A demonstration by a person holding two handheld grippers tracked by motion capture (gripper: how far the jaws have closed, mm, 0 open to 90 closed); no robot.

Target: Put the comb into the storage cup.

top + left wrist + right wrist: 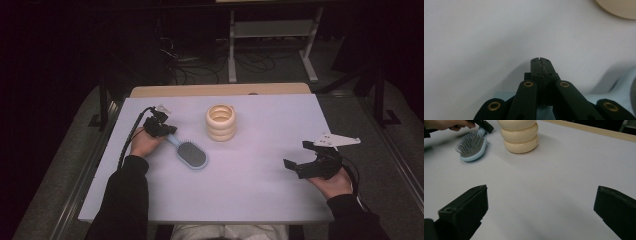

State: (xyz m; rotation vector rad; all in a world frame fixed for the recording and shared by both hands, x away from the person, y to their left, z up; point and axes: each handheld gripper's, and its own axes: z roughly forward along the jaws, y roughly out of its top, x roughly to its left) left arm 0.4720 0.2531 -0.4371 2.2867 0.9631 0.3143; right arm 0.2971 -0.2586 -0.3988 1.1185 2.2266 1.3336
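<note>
Hairbrush lies on the table — left of the ringed holder.

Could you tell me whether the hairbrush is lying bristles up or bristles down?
Bristles up: the hairbrush lies flat on the table, pins pointing upward.

Hairbrush handle hidden under closed fingers, cream ringed holder cut off by frame edge — top corner

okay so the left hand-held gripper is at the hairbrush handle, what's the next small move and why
Probably lift the hairbrush slightly. The left hand-held gripper looks shut at its light blue handle, bristles up, head flat on the table. A small raise would test the grip before carrying it toward the cream ringed holder. The right hand-held gripper rests open.
</note>
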